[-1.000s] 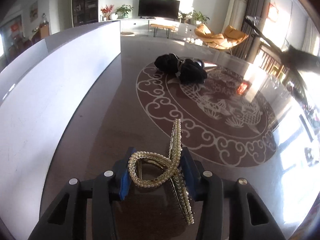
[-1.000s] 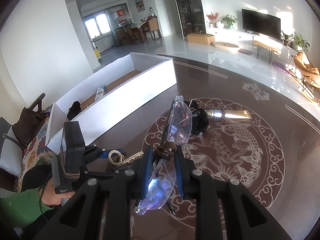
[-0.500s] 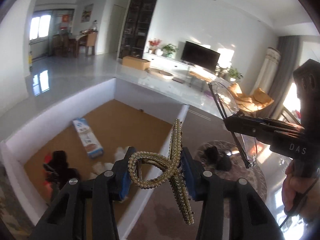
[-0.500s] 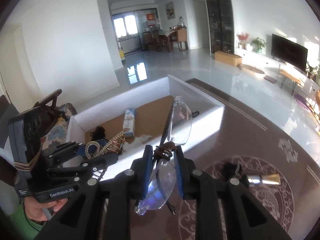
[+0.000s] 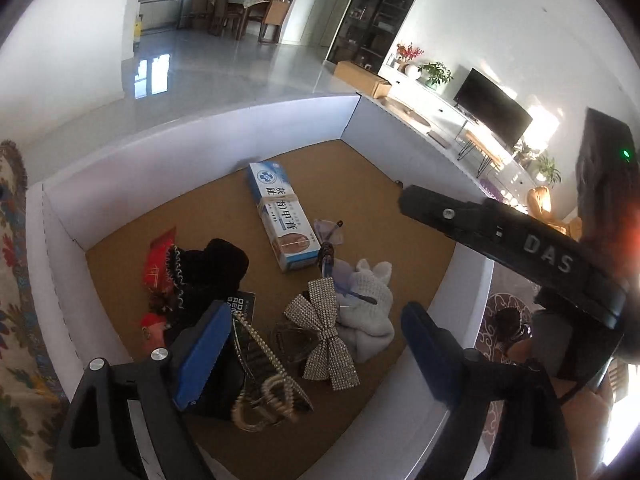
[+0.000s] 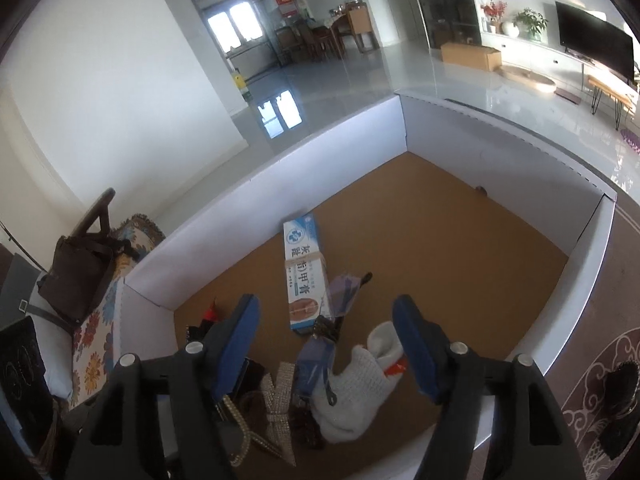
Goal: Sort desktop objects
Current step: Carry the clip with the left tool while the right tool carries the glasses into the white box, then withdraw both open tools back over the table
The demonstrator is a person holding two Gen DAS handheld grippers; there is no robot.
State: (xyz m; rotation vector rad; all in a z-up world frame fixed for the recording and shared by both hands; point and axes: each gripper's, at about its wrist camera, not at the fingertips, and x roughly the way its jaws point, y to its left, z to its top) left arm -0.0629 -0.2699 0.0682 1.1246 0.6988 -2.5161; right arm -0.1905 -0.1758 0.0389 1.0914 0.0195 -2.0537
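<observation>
Below, both grippers are hovering over the white box (image 5: 192,148), jaws opening with nothing between the pads. Under the left gripper (image 5: 316,354), the pearl hair clip (image 5: 264,396) is lying at lower centre, long axis running diagonally; under the right gripper (image 6: 330,344), the glasses (image 6: 324,344) are lying lengthwise, lower centre.

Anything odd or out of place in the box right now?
Nothing damaged or spilled. The glasses lie askew across the white knit item, and the pearl hair clip sits on the pile near the bow. It is a loose heap, not arranged.
</observation>
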